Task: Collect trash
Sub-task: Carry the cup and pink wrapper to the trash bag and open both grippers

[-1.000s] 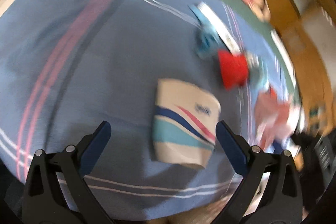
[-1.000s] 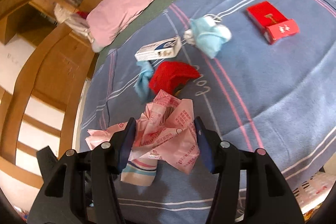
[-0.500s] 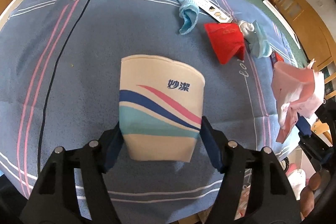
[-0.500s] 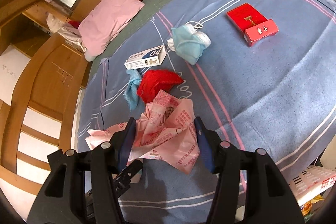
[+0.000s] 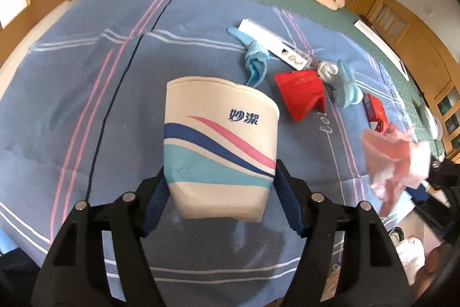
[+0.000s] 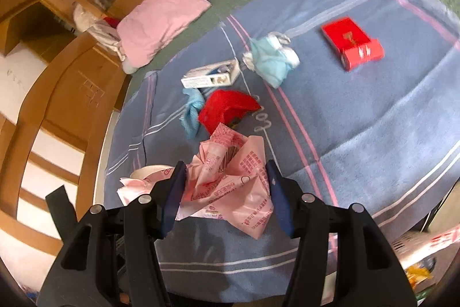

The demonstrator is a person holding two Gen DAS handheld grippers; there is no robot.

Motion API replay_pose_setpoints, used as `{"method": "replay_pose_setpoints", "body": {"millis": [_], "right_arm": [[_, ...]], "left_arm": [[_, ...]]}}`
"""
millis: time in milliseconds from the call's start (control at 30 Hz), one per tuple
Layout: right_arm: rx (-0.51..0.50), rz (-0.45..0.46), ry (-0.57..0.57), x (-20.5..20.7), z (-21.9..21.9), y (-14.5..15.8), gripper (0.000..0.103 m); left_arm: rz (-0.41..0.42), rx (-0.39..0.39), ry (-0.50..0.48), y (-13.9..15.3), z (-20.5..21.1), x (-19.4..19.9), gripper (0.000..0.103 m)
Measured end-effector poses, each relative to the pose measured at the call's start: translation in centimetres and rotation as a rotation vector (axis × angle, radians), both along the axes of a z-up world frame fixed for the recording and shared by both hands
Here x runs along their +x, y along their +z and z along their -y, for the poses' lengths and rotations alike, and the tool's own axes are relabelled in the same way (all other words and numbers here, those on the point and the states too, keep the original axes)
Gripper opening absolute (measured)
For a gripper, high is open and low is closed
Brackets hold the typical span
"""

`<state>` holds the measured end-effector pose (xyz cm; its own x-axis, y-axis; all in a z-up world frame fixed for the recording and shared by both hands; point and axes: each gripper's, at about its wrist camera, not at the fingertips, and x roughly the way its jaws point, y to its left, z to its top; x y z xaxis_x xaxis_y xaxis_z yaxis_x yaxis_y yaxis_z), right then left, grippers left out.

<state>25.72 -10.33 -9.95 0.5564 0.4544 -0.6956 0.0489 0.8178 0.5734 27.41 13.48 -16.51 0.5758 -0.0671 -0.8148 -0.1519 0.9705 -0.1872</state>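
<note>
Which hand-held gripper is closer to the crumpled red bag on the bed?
Right. The right hand-held gripper is just below the red bag; the left hand-held gripper is farther off.

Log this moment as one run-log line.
left gripper: shut on paper cup | right gripper: shut on pink wrapper | both clear of blue blanket | left on blanket: red box, face mask

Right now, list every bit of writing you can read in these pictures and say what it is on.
"妙潔": dark blue print on the paper cup held in the left gripper.
Pink wrapper in the right gripper: rows of red print and a barcode, too small and crumpled to read.
Red box: gold and white marks, blurred.
White box: print too small.
Blanket: a stitched white word, not legible.
</note>
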Motion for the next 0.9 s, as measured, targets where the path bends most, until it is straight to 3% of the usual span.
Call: {"method": "replay_pose_setpoints", "body": {"millis": [167, 400, 600, 767, 900], "right_arm": [[-0.025, 0.080, 0.029, -1.6, 2.1, 3.0, 0.056], [-0.069, 0.079, 0.043, -3.9, 5.2, 4.1, 0.056], [-0.214, 0.056, 0.128, -7.5, 7.5, 4.5, 0.056], [-0.347, -0.016, 0.241, -11.0, 9.0, 3.6, 0.056], [-0.390, -0.055, 0.363, -12.8, 8.1, 2.2, 0.074]], "left_arm": [[0.058, -0.029, -0.016, 1.1, -0.1, -1.3, 0.069], [0.158, -0.085, -0.063, 2.6, 0.8, -3.6, 0.069], [0.203, -0.112, -0.126, 3.0, 2.2, -4.7, 0.069], [0.202, -0.134, -0.153, 2.9, 3.1, -5.1, 0.069], [0.193, -0.160, -0.177, 2.7, 3.5, -5.2, 0.069]]}}
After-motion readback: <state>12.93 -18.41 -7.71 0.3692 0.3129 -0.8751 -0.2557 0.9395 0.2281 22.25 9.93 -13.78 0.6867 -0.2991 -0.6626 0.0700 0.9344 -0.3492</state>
